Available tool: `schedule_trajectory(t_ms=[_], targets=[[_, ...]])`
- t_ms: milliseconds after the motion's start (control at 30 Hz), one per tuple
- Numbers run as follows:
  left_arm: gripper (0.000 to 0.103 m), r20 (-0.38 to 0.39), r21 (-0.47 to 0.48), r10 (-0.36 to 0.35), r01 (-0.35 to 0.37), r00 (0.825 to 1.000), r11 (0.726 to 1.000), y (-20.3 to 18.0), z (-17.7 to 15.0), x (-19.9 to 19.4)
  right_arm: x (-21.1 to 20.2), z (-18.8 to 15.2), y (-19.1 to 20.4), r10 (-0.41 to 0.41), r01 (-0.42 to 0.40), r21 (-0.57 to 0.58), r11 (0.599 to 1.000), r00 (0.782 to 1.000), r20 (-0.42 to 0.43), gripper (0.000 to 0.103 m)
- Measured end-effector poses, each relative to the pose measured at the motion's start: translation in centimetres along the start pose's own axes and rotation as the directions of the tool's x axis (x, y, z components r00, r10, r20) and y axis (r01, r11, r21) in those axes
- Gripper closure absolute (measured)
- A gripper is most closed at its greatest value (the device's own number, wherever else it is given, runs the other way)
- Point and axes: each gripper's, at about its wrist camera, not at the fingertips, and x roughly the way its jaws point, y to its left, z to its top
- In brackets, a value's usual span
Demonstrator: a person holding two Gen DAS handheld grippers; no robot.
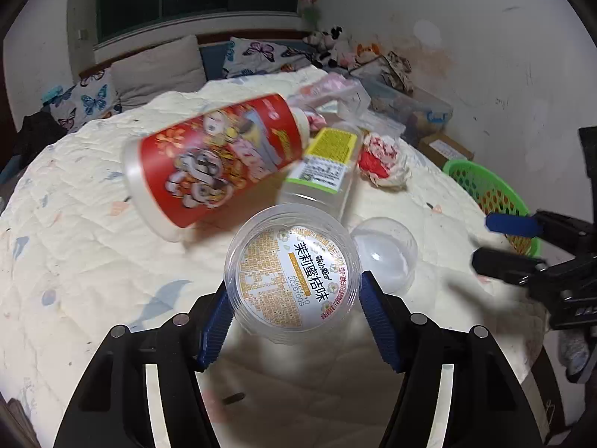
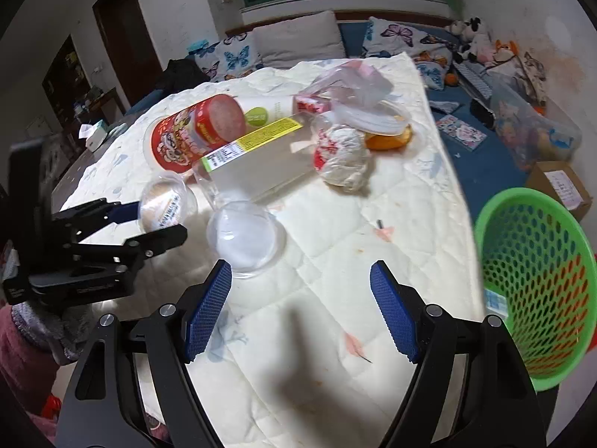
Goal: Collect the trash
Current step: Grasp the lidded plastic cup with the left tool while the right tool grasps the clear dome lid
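Observation:
My left gripper (image 1: 293, 291) is shut on a clear plastic cup (image 1: 293, 278) with an orange-and-white printed lid, held above the quilted table; it also shows in the right wrist view (image 2: 168, 205). A red snack canister (image 1: 220, 160) lies tilted behind it, blurred. A clear box with a yellow label (image 1: 324, 164), a crumpled red-and-white wrapper (image 1: 382, 160) and a clear dome lid (image 1: 384, 250) lie on the cloth. My right gripper (image 2: 300, 310) is open and empty over the cloth, near the dome lid (image 2: 244, 239). A green mesh basket (image 2: 537, 283) stands at the right.
A cream quilted cloth (image 2: 335, 261) covers the table. A clear bag (image 2: 347, 82) and an orange-bottomed container (image 2: 388, 134) lie at the far side. Pillows (image 2: 298, 41), plush toys, a storage bin (image 2: 533, 127) and a cardboard box (image 2: 559, 186) lie beyond and right.

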Motion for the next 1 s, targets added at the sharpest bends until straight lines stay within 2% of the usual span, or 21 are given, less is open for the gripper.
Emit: schedule_trajectory(t_ms=[433,633,800,1000], targets=[[0.040,0.064,-0.076,0.056,-0.051,0.996,0.996,3.1,-0.5,-4.1,4.1,1.5,3.5,0.041,-0.044,-0.077,0.996,0.999,-0.035,0.030],[0.040,0.074,-0.084,0.060,-0.054,0.995,0.995,3.6,-0.6,-4.6,6.1,2.1,4.3,0.044,-0.049,-0.085,0.995,0.997,-0.055,0.034],[0.040,0.074,-0.084,0.059,-0.052,0.996,0.995,3.6,-0.8,-4.5,7.1,2.3,4.5,0.044,-0.050,-0.086,0.995,0.996,-0.072,0.043],[0.040,0.068,-0.082,0.052,-0.046,0.996,0.996,3.3,-0.7,-4.2,7.1,2.1,4.6,0.040,-0.046,-0.089,0.995,0.997,-0.065,0.043]])
